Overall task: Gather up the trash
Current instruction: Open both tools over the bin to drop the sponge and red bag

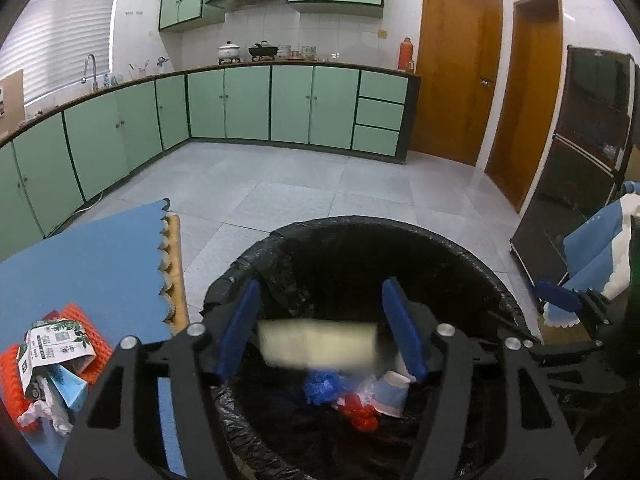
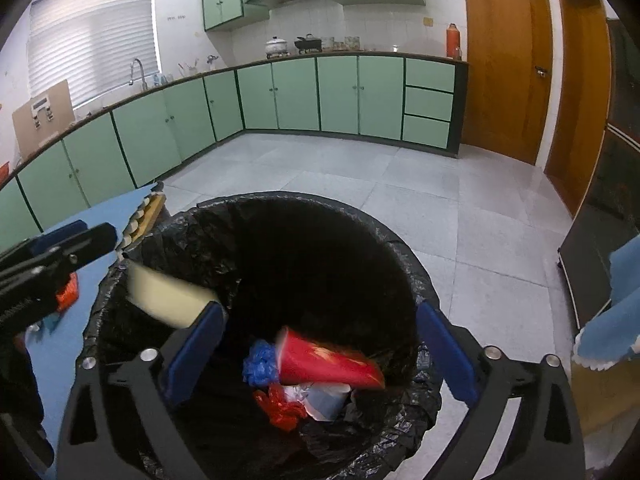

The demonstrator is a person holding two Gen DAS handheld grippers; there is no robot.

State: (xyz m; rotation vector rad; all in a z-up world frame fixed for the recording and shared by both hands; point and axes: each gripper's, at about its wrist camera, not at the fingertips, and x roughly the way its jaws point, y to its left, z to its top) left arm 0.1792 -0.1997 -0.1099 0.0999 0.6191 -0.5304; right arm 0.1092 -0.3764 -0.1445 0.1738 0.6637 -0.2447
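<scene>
L tool (image 1: pixel 320 336) spread | R tool (image 2: pixel 320 354) spread | 1 bin (image 2: pixel 404 248) | 1 cream box (image 1: pixel 318 344) + 1 red carton (image 2: pixel 324 360) blurred over it | 1 paper cup (image 1: pixel 392 394) inside

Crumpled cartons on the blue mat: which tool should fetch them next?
Left. The left tool is open, nearer the crumpled cartons on the blue mat; the right tool hangs over the black-lined bin.

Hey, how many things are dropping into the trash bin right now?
2: a blurred pale yellow piece falling by the bin rim's left side, and a red wrapper falling over the trash at the bottom. Both tongs are open. Others may be hidden.
</scene>
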